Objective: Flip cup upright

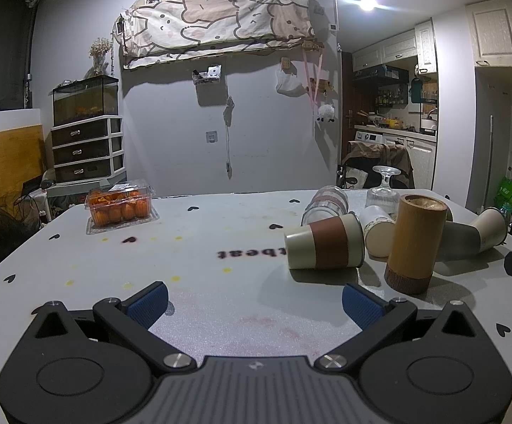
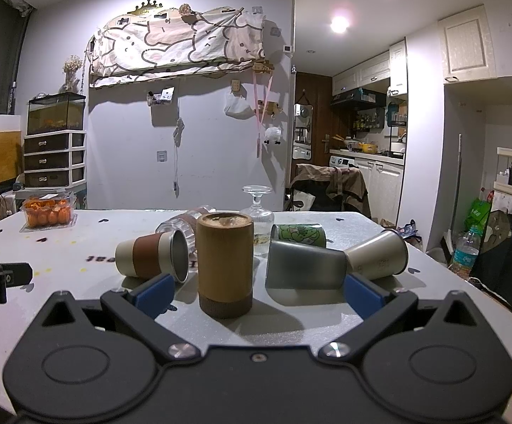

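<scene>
A tall bamboo cup stands on the table just ahead of my right gripper, whose jaws are open and empty on either side of its base. It also shows in the left wrist view. A beige cup with a brown band lies on its side, ahead and right of my open, empty left gripper; it shows in the right view too. A grey metal cup and a steel cup lie on their sides.
A ribbed glass, an upside-down stemmed glass and a green-printed cup sit behind. A clear box of oranges stands at the far left. The table's right edge is close.
</scene>
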Tool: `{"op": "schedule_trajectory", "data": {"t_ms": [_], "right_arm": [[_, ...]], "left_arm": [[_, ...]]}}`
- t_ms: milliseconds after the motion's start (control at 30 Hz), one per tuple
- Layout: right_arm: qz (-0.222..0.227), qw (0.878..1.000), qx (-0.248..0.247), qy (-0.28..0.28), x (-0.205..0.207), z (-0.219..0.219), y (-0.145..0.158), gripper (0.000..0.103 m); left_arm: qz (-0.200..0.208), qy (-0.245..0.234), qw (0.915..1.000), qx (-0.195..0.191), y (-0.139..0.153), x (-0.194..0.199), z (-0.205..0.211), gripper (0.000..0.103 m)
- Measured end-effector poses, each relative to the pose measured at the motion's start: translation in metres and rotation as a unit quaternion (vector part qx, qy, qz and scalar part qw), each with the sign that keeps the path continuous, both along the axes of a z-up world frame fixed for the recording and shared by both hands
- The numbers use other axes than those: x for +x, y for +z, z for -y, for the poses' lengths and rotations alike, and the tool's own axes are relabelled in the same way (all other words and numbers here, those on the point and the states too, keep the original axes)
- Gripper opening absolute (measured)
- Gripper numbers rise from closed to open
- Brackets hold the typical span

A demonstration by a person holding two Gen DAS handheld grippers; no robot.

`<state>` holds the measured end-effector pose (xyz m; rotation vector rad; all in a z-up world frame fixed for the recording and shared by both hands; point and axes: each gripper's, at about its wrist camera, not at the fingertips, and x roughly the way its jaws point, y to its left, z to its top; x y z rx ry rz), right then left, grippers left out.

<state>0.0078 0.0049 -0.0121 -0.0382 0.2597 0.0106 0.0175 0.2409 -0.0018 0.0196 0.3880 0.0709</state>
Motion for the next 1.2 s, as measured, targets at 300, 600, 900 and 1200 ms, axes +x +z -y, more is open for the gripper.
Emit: {"op": "schedule_trajectory", "data": {"t_ms": [300, 600, 900, 1200], "right_arm": [[0.002, 1.0, -0.001, 0.001, 0.0, -0.002, -0.002, 0.103], [0.001, 1.0, 0.001, 0.0, 0.0, -0.001, 0.002, 0.103], [0.004, 1.0, 0.0, 0.004, -0.001, 0.0, 0.007, 0.103], [0.004, 1.0, 0.0, 0.005, -0.001, -0.001, 0.008, 0.103]], "left_arm": [[0.004, 0.003, 1.0, -0.002, -0.002, -0.002, 0.001, 0.103], [0.005, 0.003, 1.0, -0.003, 0.002, -0.003, -0.006, 0.103], [0.006, 0.007, 1.0, -0.004, 0.005, -0.005, -0.01, 0.103], [0.006, 0.008, 0.9999, -0.004, 0.005, -0.005, -0.011, 0.103]]}}
